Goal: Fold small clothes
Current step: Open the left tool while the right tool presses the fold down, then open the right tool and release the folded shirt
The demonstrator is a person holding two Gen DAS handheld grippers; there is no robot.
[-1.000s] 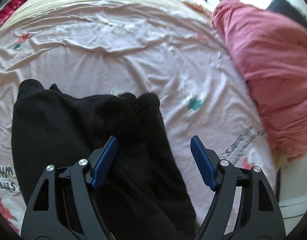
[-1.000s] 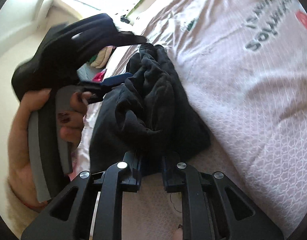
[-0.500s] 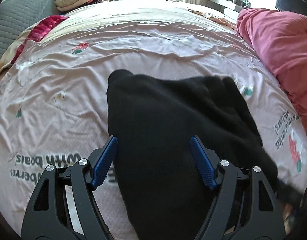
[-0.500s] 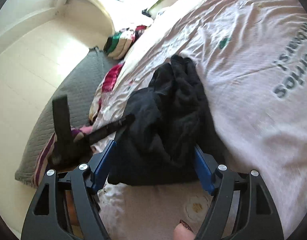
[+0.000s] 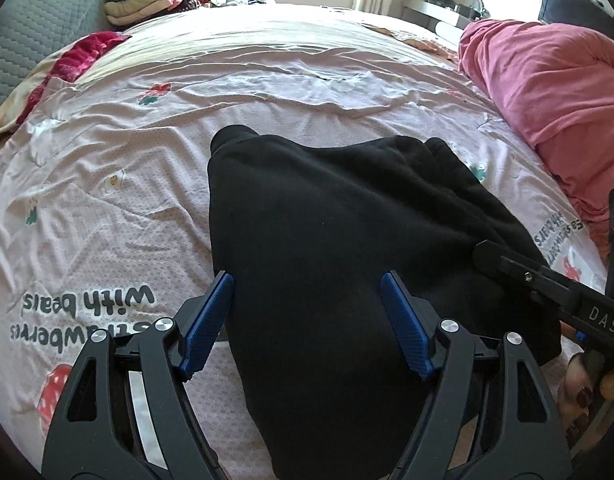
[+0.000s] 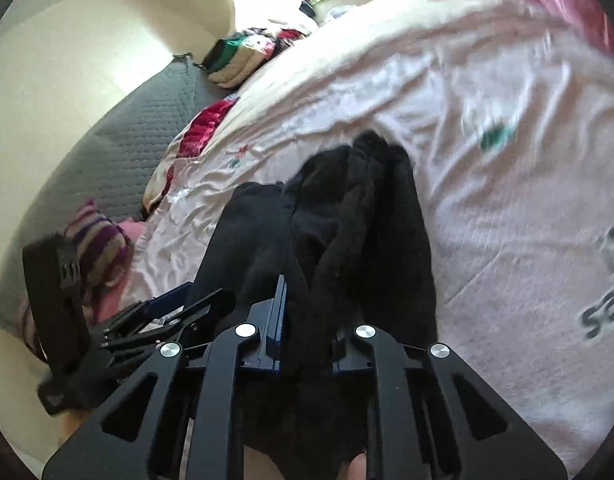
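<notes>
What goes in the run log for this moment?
task: fold | item: black fleece garment on pink bedsheet | left gripper: open | right gripper: closing on garment

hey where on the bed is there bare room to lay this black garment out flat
Bare sheet lies left of the black garment, between it and the red cloth at the bed's edge, and beyond it up to the far end. The right side is crowded: the pink bedding heap and the right gripper, whose jaws are closing on the garment's edge.
</notes>
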